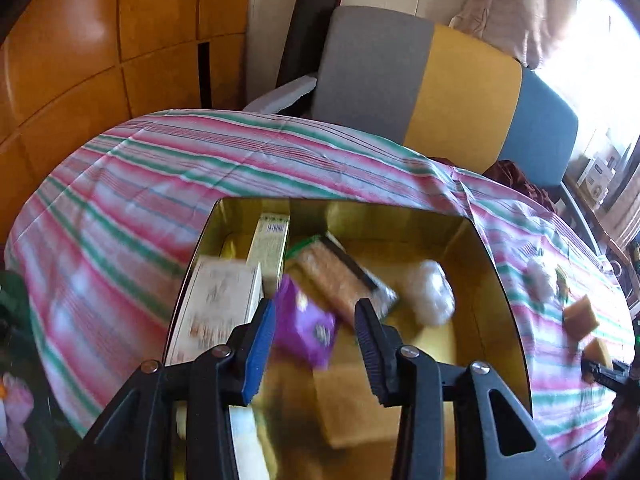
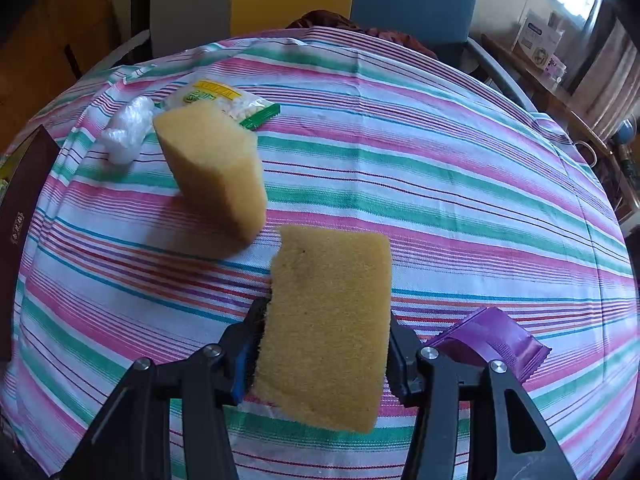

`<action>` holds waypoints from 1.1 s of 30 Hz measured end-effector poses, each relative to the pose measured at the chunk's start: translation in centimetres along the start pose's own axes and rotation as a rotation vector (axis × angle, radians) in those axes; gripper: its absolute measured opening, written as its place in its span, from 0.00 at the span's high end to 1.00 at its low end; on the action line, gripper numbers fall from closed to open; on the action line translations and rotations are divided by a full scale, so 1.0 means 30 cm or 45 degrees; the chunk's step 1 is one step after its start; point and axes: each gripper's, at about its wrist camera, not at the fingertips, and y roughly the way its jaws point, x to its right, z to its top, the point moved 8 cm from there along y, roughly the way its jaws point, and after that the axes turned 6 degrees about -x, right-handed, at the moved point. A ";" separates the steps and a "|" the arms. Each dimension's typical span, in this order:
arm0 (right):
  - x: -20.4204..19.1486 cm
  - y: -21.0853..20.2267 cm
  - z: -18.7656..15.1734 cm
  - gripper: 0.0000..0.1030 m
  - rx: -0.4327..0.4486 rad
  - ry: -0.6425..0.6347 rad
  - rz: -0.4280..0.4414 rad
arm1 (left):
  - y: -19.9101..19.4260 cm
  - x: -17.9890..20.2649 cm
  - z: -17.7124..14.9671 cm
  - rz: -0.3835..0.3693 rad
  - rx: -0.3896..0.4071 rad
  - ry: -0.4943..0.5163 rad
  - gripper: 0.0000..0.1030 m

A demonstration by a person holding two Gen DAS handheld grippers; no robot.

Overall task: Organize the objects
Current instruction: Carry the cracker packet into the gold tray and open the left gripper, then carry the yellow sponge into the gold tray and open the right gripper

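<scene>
Nearest, the right gripper (image 2: 324, 344) is clamped on a yellow sponge (image 2: 328, 320) above the striped tablecloth (image 2: 440, 184). The left gripper (image 1: 316, 328) hangs with jaws apart over the gold tin (image 1: 496, 280), a purple packet (image 1: 306, 330) lying loose below them among boxes. Further out on the cloth rest a second sponge (image 2: 216, 168) and a white bag (image 2: 128, 128). Beyond stand a grey, yellow and blue chair (image 1: 460, 92) and wooden panelling (image 1: 100, 40).

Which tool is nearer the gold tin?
Left. The left tool hangs open right over the gold tin, above a purple packet. The right tool is off to the side over the striped cloth, shut on a sponge.
</scene>
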 end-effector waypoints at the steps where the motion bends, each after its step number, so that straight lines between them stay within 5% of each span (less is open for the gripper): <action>1: 0.000 -0.002 -0.004 0.48 0.002 0.002 -0.002 | -0.016 0.005 -0.021 0.004 0.007 0.004 0.60; 19: -0.057 -0.042 -0.037 0.52 0.004 0.087 -0.059 | -0.142 0.054 -0.188 -0.012 0.058 0.069 0.60; 33: -0.430 -0.290 -0.023 0.52 0.190 -0.023 0.283 | -0.141 -0.012 -0.245 -0.013 0.041 0.031 0.60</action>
